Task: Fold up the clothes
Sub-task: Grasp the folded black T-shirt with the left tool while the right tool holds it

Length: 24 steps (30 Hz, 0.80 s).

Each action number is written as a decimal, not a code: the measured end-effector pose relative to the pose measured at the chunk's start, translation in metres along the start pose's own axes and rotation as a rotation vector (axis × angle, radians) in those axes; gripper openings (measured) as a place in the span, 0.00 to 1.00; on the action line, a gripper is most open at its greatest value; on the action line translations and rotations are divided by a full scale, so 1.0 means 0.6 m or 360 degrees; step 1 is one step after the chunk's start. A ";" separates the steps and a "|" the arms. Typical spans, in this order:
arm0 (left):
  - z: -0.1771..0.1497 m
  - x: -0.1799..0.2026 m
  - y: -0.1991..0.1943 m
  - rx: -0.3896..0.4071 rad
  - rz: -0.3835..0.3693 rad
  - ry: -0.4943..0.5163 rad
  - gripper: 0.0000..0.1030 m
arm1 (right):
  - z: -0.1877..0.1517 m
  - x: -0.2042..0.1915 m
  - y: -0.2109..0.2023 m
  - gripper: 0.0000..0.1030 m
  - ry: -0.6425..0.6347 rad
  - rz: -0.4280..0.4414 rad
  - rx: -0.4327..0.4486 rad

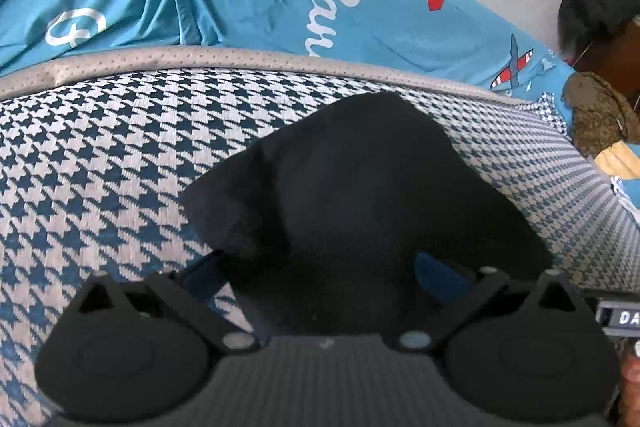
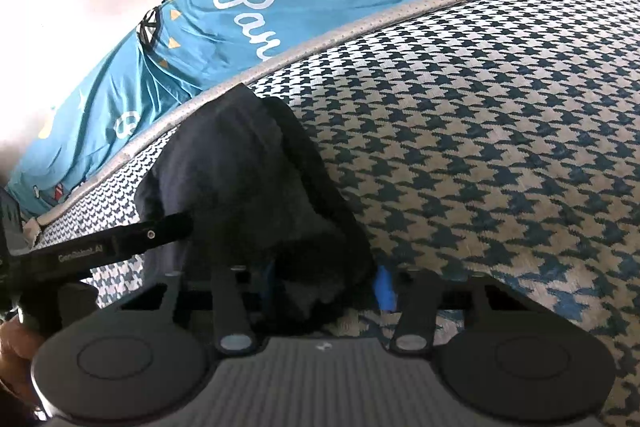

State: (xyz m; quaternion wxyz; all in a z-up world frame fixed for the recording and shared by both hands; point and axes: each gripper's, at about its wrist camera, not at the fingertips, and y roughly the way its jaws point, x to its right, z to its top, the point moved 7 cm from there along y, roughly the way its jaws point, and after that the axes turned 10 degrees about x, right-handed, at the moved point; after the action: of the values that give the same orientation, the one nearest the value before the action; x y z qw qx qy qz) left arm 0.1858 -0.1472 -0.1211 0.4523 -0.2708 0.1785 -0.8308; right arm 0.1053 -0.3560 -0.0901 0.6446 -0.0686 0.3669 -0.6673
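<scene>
A black garment [image 1: 360, 179] lies bunched on a houndstooth bed cover [image 1: 100, 155]. My left gripper [image 1: 320, 263] stands wide, its blue pads [image 1: 436, 275] on either side of the cloth. The cloth drapes over the fingertips and hides them, and a strip of cover shows between the left pad and the cloth. In the right wrist view the black garment [image 2: 240, 179] runs down into my right gripper [image 2: 326, 285], whose blue pads [image 2: 384, 291] pinch a bunched fold. One finger of the left gripper [image 2: 152, 235] reaches into the cloth from the left.
A grey perforated border [image 1: 200, 57] edges the cover. Beyond it lies a turquoise printed sheet [image 1: 260, 7] against a pale wall. A person [image 1: 600, 67] sits at the far right. A hand [image 2: 16, 347] holds the left gripper at the lower left.
</scene>
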 end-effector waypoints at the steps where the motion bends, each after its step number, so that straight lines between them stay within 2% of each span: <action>1: 0.000 0.002 -0.001 0.0005 -0.0006 -0.0001 0.97 | 0.000 -0.001 0.001 0.37 0.0003 0.0004 0.0005; 4: 0.002 0.007 -0.005 0.0015 -0.0003 0.0014 0.87 | 0.003 -0.006 0.000 0.29 -0.0029 0.0007 0.0033; 10: 0.015 0.007 -0.015 0.0065 -0.0021 -0.0040 0.75 | 0.006 -0.009 -0.005 0.25 -0.0052 0.0012 0.0069; 14: 0.010 0.000 -0.012 0.0046 0.0023 -0.0042 0.76 | 0.004 -0.002 -0.003 0.26 0.0010 0.0012 0.0049; 16: 0.006 -0.009 -0.008 0.0034 0.0031 -0.0074 0.77 | 0.003 0.002 -0.003 0.31 0.0044 0.0014 0.0037; 18: 0.006 -0.015 -0.008 0.0034 0.0014 -0.0096 0.79 | 0.001 0.005 -0.003 0.32 0.0059 0.0006 0.0032; 24: 0.007 -0.005 0.006 0.0044 0.0009 -0.0060 0.91 | -0.001 0.007 -0.001 0.36 0.0099 0.0004 0.0018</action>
State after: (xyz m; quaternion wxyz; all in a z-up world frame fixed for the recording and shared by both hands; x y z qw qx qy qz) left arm 0.1920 -0.1464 -0.1206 0.4616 -0.2796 0.1592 -0.8267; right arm 0.1040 -0.3596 -0.0915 0.6340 -0.0437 0.3832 -0.6703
